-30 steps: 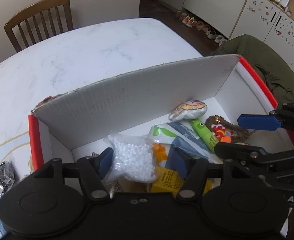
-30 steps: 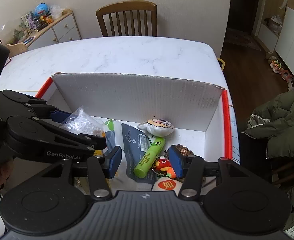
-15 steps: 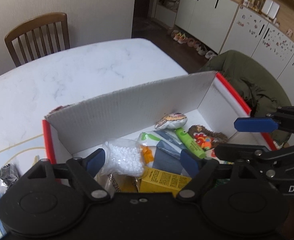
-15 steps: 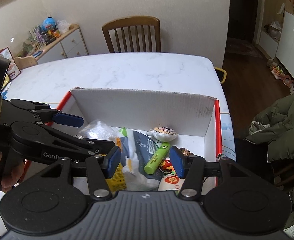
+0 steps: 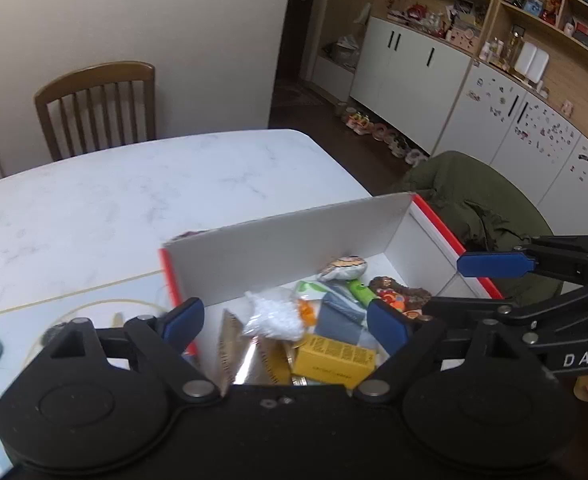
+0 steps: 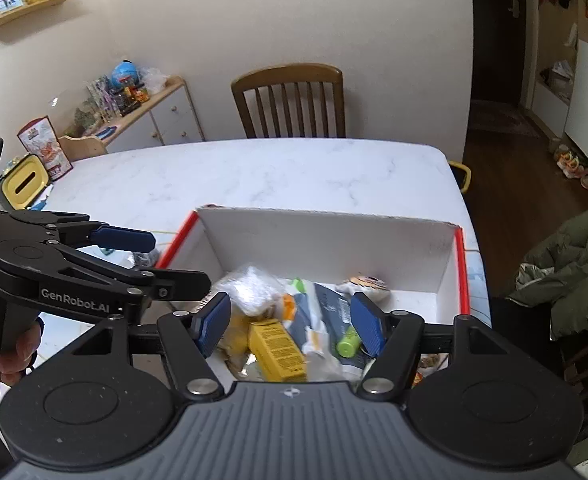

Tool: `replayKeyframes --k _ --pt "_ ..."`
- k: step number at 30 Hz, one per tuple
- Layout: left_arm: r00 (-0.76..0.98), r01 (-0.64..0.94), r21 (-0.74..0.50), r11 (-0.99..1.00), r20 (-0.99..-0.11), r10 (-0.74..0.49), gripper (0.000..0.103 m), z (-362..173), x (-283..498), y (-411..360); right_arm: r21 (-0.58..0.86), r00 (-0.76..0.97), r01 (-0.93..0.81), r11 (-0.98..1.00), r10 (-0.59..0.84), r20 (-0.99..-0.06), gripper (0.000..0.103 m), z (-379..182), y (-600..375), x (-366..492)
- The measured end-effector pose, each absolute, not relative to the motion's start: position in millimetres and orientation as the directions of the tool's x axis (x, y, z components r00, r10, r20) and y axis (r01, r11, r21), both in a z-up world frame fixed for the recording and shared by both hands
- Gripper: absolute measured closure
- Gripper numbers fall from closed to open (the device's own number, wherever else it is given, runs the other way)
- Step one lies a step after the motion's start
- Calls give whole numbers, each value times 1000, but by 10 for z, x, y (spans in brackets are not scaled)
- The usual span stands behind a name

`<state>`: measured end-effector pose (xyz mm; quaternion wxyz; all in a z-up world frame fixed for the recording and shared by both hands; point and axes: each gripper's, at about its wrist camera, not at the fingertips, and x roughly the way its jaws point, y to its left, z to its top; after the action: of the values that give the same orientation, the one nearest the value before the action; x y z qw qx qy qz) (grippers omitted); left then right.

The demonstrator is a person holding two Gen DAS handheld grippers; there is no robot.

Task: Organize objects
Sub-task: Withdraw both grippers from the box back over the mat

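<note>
Both hand-held grippers, left (image 5: 285, 325) and right (image 6: 290, 322), held empty, jaws apart, above box (image 5: 278, 248) on desk (image 5: 134, 200). Inside: bead bag (image 5: 274, 315), soft, slippery, likely best pinched at neck; yellow carton (image 5: 335, 358), stiff, light, likely gripped across sides.

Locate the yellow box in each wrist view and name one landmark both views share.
Left wrist: the yellow box lies low and centre in the cardboard box, between the left gripper's open fingers.
Right wrist: the yellow box sits lower centre, left of the middle between the right gripper's open fingers.
Shared landmark: the wooden chair behind the table.
</note>
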<state>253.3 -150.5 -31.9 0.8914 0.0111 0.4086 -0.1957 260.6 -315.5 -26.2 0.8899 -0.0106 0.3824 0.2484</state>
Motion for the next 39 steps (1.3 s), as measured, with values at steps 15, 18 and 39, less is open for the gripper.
replayKeyframes --k 15,18,39 --pt "662 289 -112 951 -694 -283 1 -110 2286 -831 182 590 -497 849 484 -646 20 -87 -2584 2346" --pt "669 275 -102 956 -694 -267 1 -98 2271 -664 180 591 -507 843 492 -639 19 -65 -2412 2310" --pt "697 191 -78 979 -691 -191 0 -311 2411 532 123 611 -505 854 454 -649 5 -243 -1142 2276"
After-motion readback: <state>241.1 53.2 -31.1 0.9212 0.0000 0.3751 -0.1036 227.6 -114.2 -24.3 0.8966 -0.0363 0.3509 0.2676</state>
